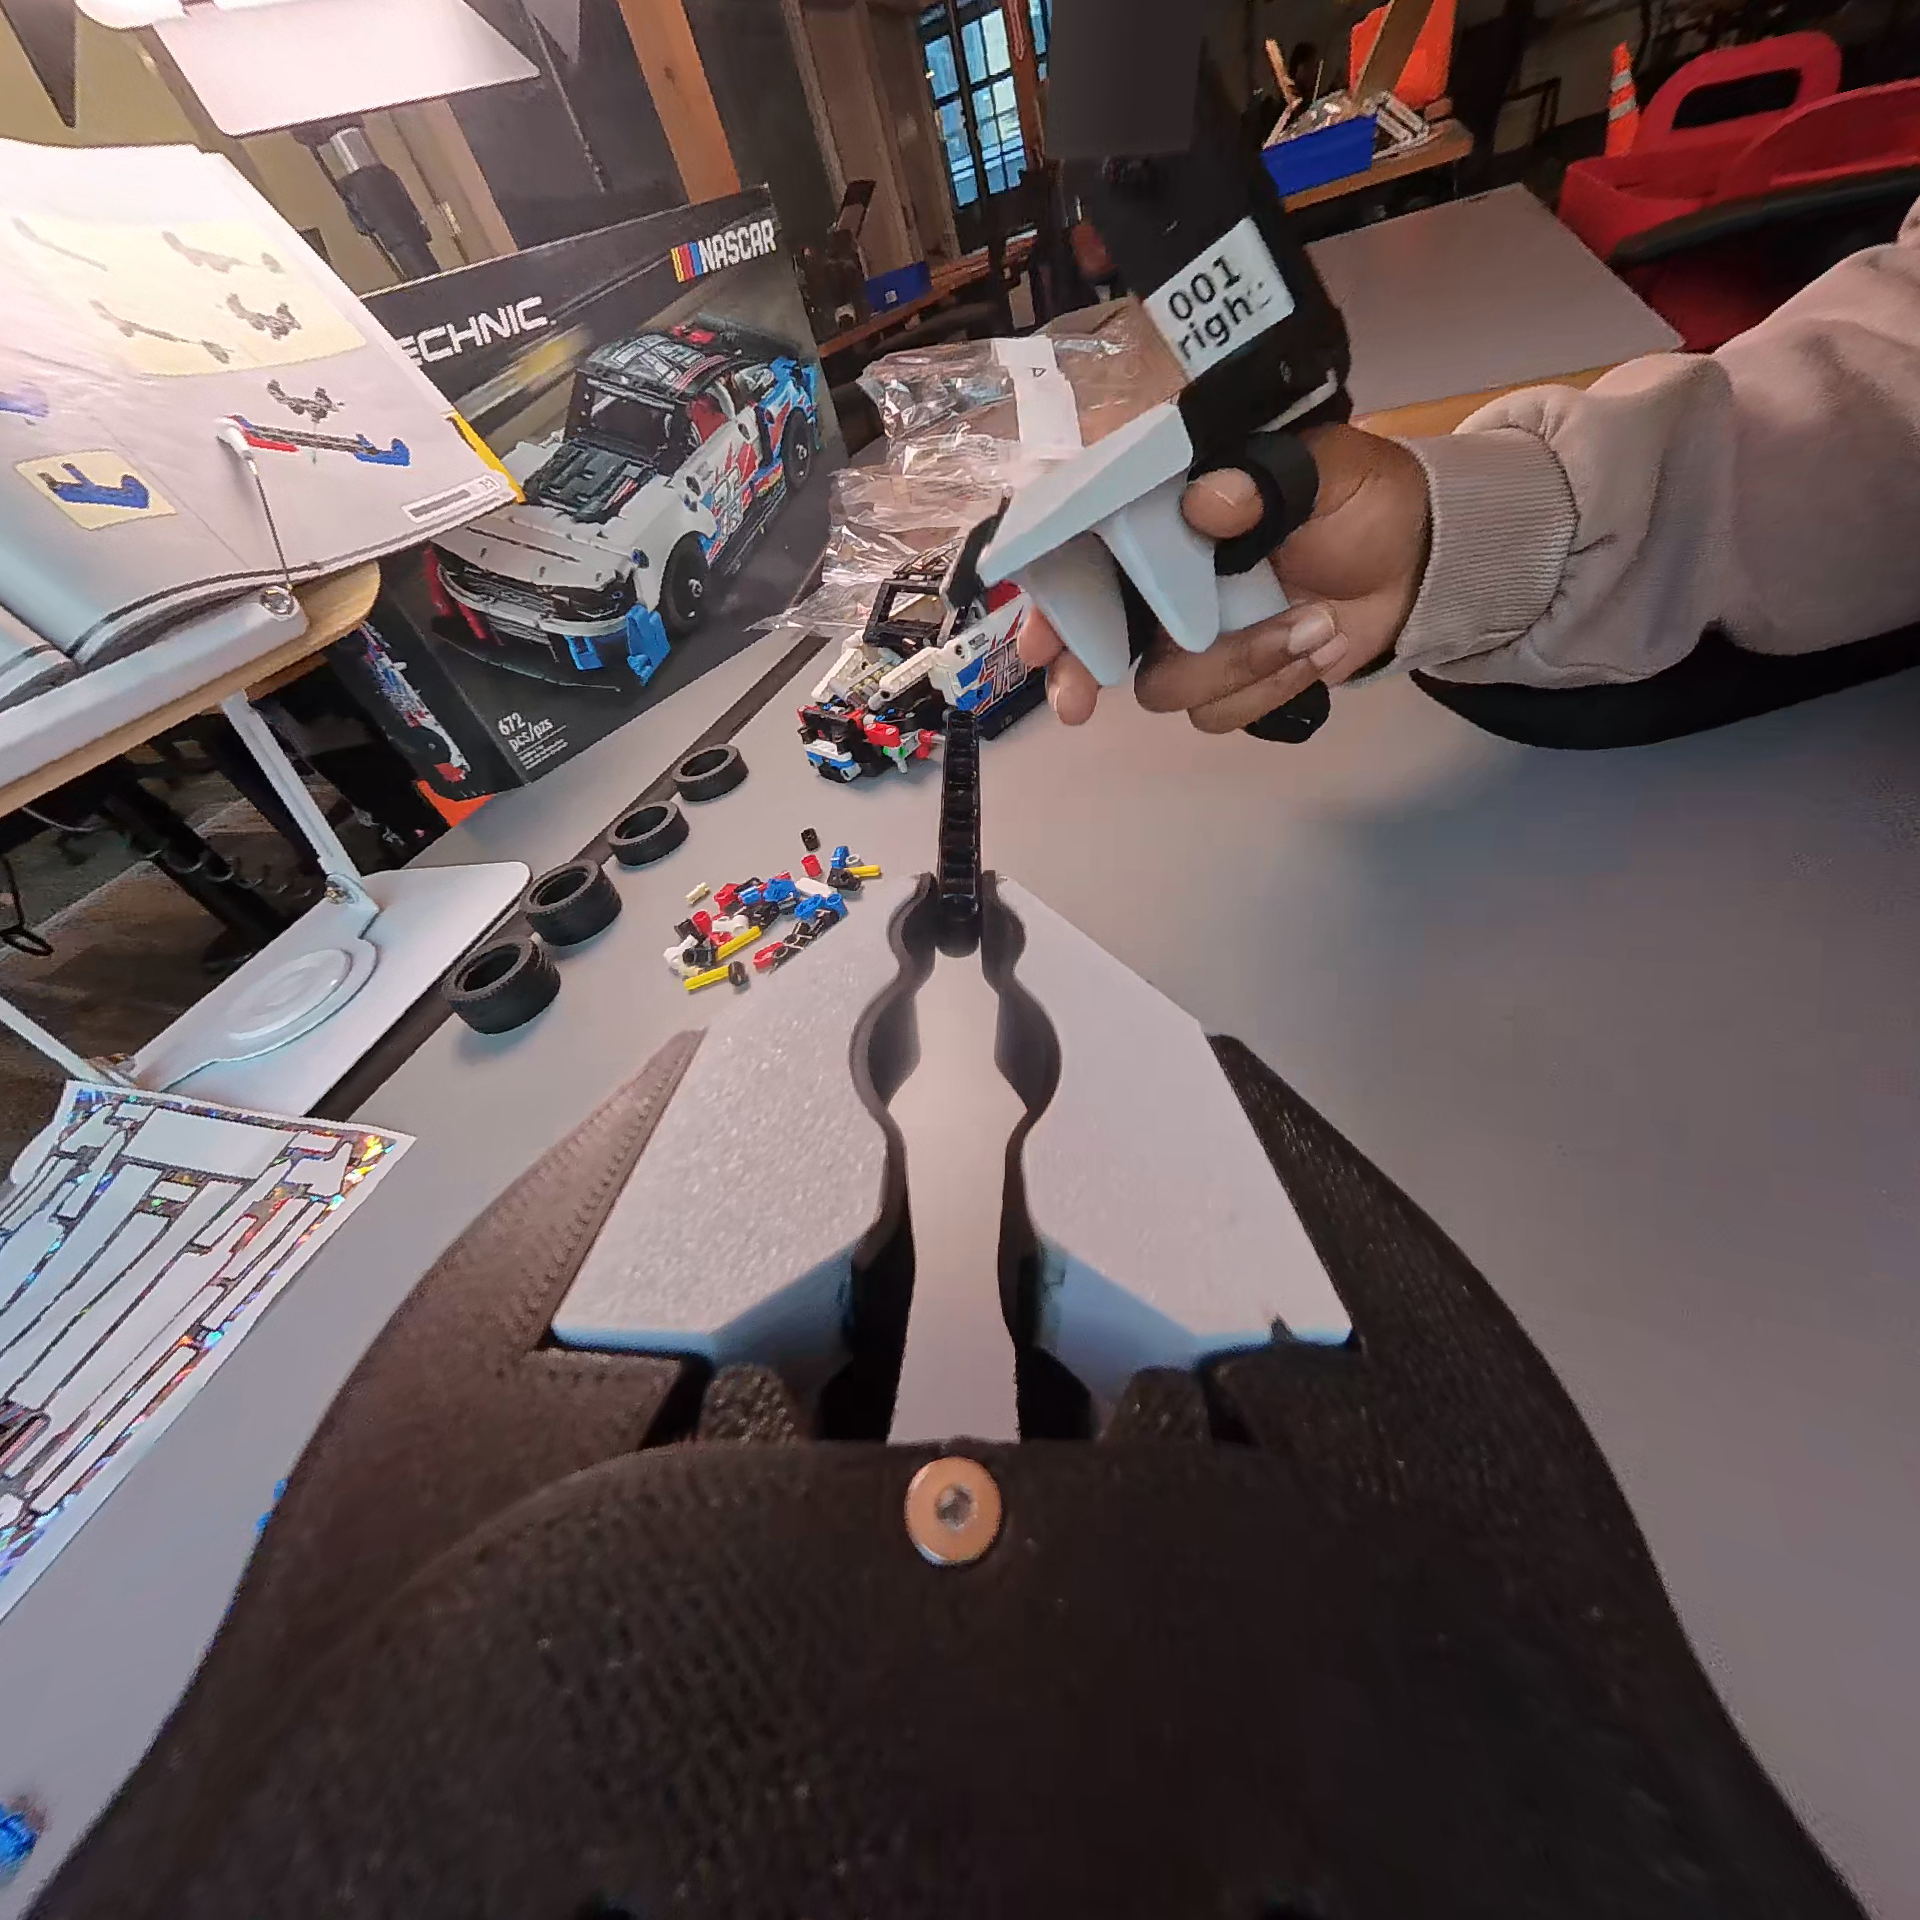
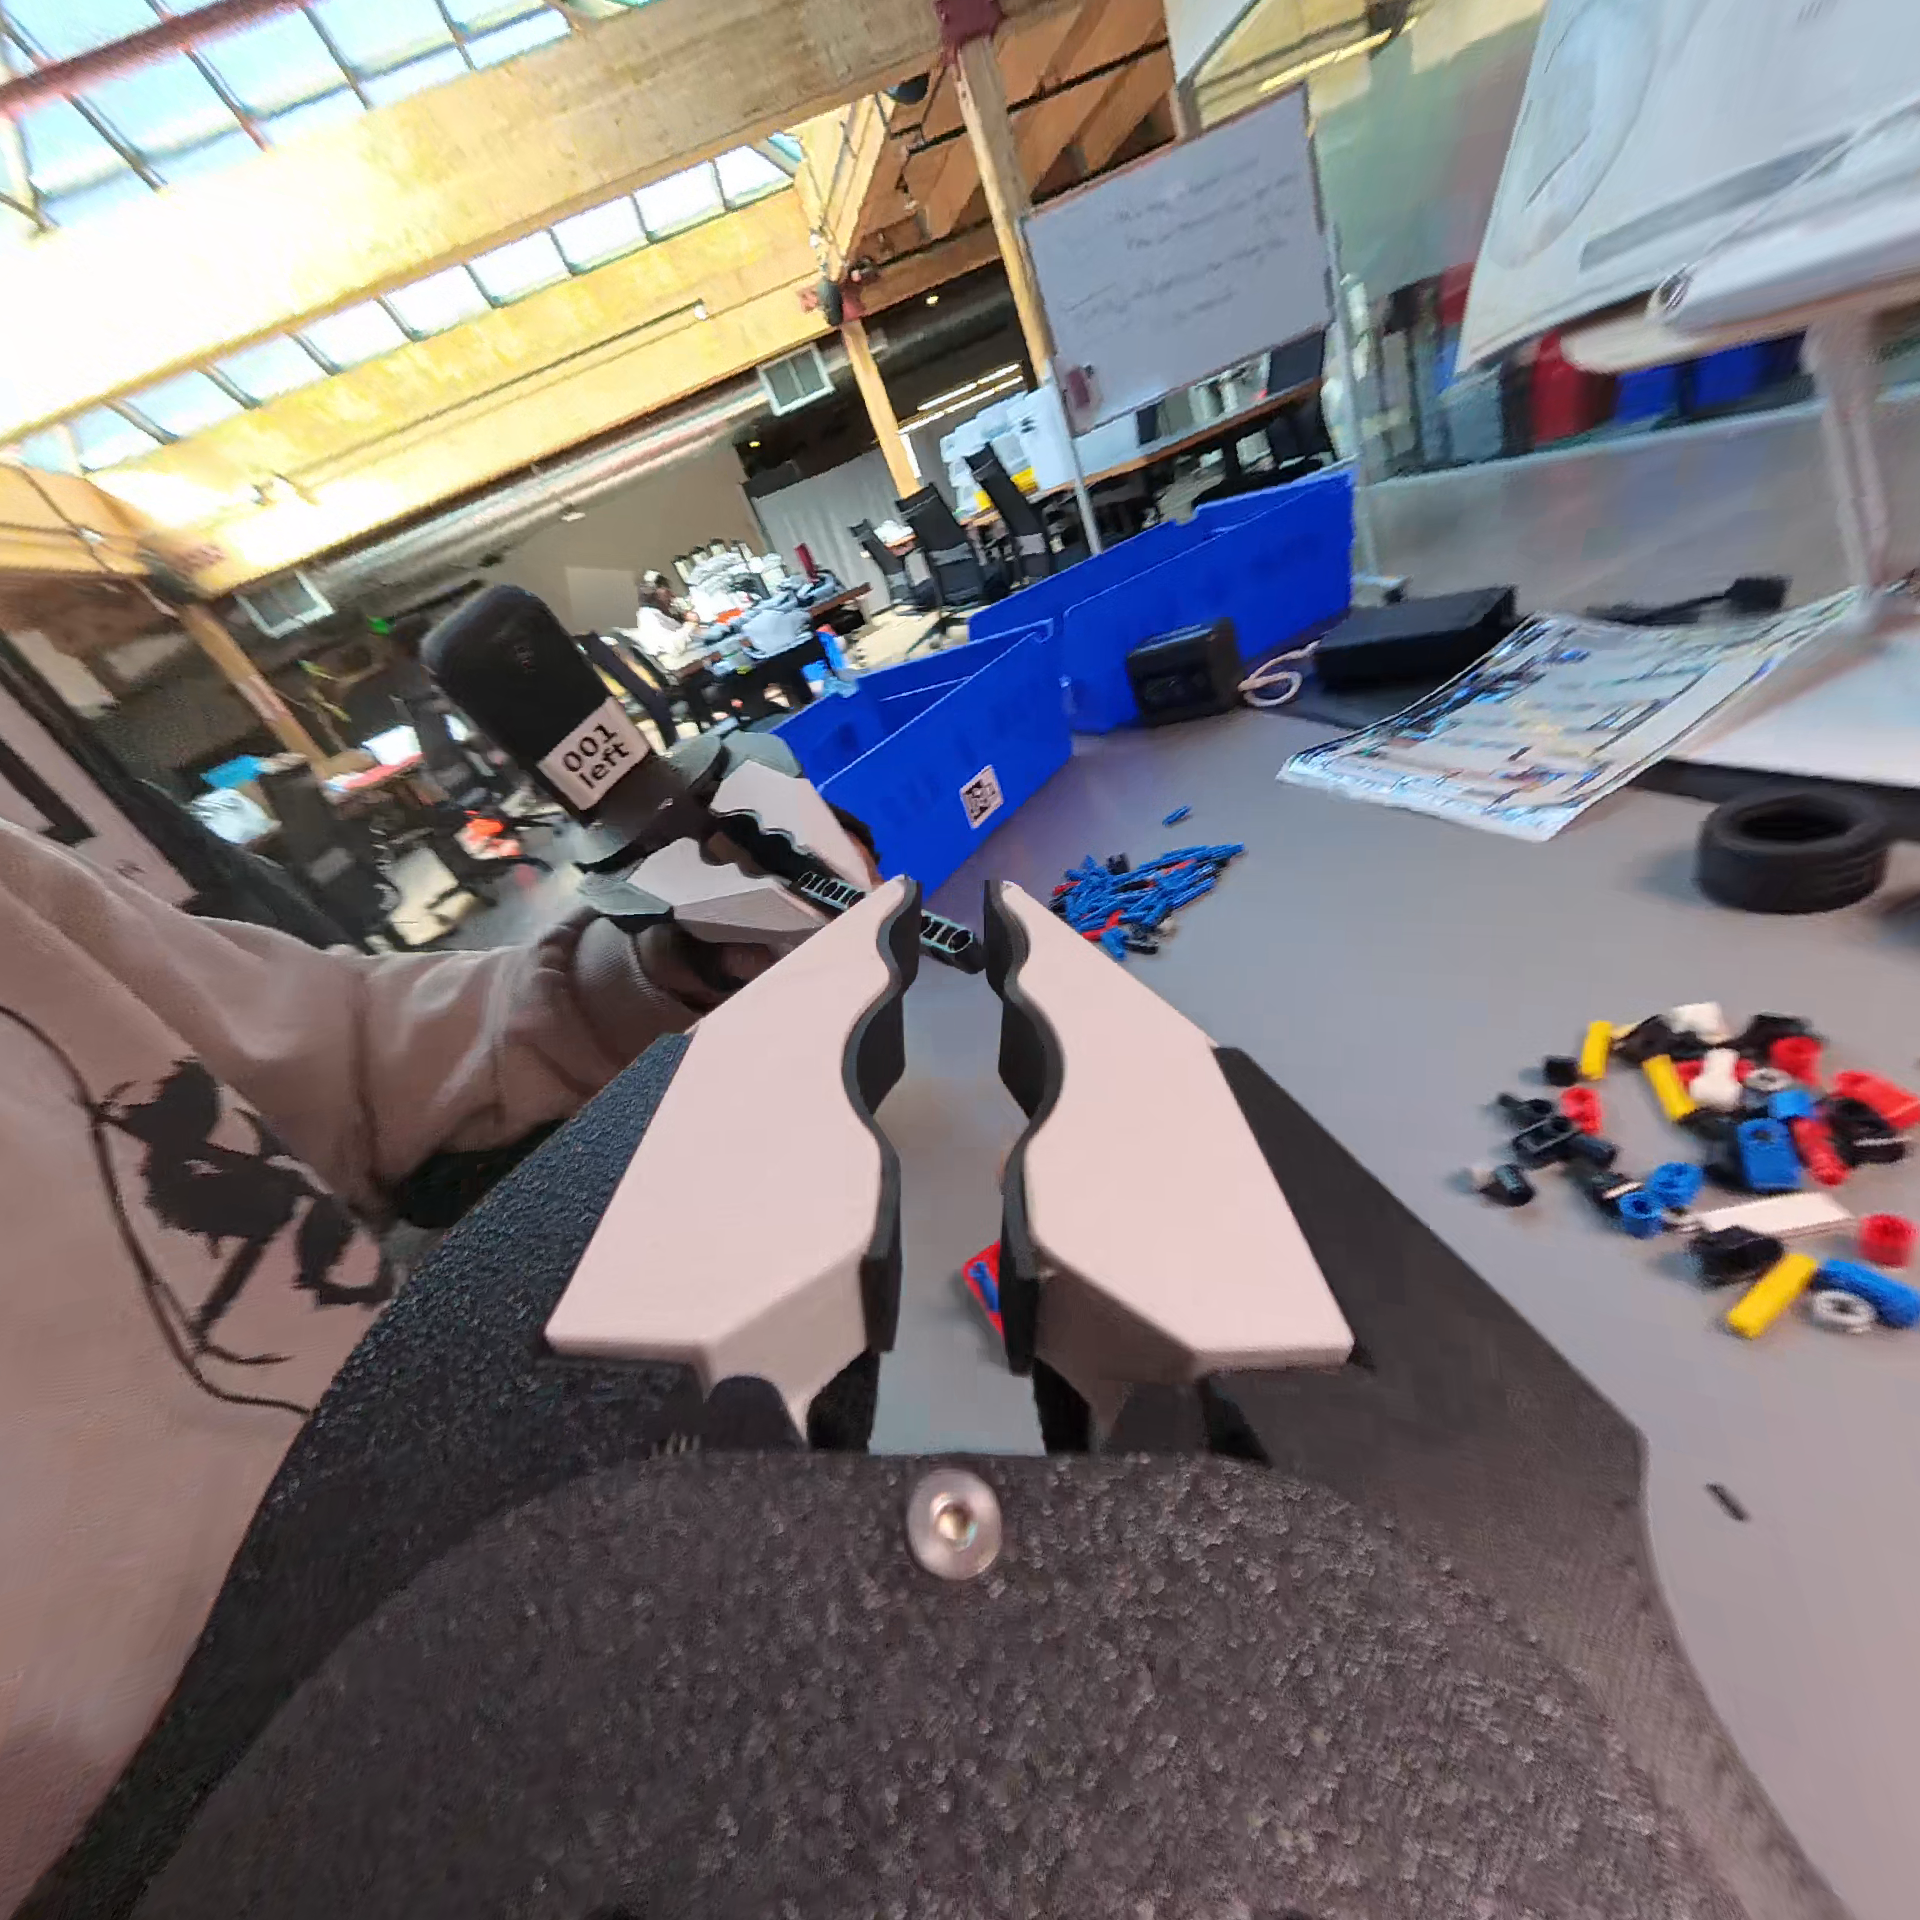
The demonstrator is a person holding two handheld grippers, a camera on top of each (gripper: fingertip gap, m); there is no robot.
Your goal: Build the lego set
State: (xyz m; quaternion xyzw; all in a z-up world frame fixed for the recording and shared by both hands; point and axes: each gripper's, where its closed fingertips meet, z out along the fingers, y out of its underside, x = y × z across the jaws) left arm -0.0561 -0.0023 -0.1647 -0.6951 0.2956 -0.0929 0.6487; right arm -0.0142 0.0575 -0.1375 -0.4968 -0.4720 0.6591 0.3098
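My left gripper point(image 1: 956, 896) is shut on the near end of a long black holed beam point(image 1: 958, 800), which sticks out forward above the grey table point(image 1: 1455, 987). My right gripper point(image 2: 953, 906) has its jaws slightly apart with nothing held. The beam's far end point(image 2: 948, 940) shows just beyond its tips. In the left wrist view the right gripper point(image 1: 982, 556) hovers above the beam's far end and over the partly built car point(image 1: 914, 696). The left gripper point(image 2: 821, 883) shows in the right wrist view, holding the beam.
A heap of small loose pieces point(image 1: 769, 920) point(image 2: 1745, 1153) lies on the table. Several black tyres point(image 1: 566, 899) line its left edge. The set's box point(image 1: 623, 499), the open booklet on a stand point(image 1: 208, 384), a sticker sheet point(image 1: 156, 1299), plastic bags point(image 1: 956, 416), blue pins point(image 2: 1143, 883) and blue bins point(image 2: 1039, 707) surround the work area. The left gripper's tips are roughly 9 centimetres from the right gripper's.
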